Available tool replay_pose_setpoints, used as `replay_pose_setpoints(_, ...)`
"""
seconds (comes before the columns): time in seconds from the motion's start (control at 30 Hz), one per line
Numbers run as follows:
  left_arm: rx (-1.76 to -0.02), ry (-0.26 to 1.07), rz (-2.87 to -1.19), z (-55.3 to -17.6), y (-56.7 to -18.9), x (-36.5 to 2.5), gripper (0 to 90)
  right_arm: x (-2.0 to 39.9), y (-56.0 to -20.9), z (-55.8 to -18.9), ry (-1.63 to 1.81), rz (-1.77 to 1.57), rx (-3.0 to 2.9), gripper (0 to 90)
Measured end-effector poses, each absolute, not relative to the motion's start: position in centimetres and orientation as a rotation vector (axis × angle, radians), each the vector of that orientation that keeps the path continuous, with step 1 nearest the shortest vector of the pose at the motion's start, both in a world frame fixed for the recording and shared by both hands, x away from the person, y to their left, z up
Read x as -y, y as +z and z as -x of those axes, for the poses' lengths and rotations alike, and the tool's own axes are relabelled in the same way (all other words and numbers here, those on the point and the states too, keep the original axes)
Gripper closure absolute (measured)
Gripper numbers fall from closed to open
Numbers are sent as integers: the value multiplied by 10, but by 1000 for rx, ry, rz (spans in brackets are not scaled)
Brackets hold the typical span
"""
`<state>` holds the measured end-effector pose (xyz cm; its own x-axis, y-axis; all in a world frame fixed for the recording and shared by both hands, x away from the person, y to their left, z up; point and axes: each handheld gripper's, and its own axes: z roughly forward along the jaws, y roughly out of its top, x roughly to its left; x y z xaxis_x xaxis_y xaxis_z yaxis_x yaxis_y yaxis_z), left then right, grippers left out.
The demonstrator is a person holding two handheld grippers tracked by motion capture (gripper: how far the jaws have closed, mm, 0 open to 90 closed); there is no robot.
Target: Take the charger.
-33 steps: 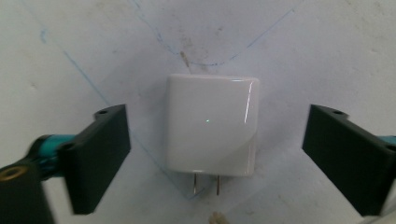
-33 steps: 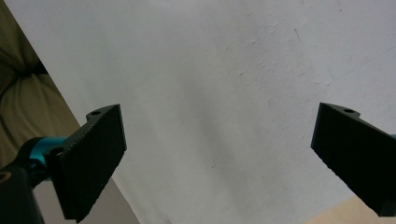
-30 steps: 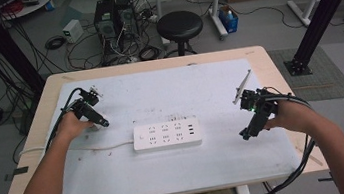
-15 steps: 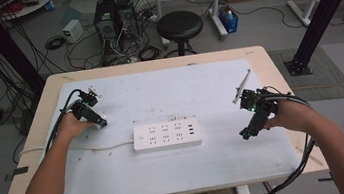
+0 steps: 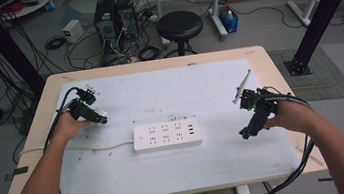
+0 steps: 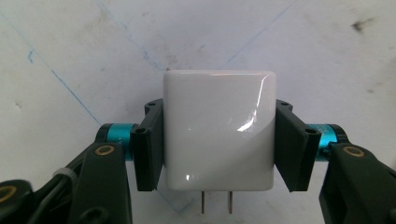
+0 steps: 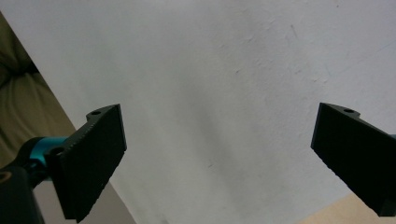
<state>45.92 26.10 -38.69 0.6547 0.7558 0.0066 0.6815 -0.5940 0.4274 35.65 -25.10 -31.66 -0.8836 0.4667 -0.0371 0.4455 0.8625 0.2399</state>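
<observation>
- The left gripper [image 6: 218, 140] has just closed its fingers [image 6: 149, 144] on the white charger [image 6: 218, 130]; both pads press its sides, prongs toward the camera.
- In the high view, the charger [image 5: 100, 112] sits at left of centre, above the surface [image 5: 220, 171].
- The power strip [image 5: 167, 135] waits mid-frame, likely next.
- The right gripper [image 7: 219, 158] has its fingers wide apart, holding nothing.

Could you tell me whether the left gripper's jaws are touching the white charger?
Touching. The left gripper view shows both black jaws of the left gripper pressed flat against opposite sides of the white charger, with no gap.
</observation>
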Motion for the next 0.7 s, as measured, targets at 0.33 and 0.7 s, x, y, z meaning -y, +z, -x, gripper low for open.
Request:
replay_pose_setpoints(0.33,-911,335,-2453,-420,-335,-236,426,252,-317,-355,410,-748,-2897,26)
replay_pose_setpoints(0.7,-674,328,-2476,-372,-280,-201,426,238,-312,-351,417,-711,-2896,26)
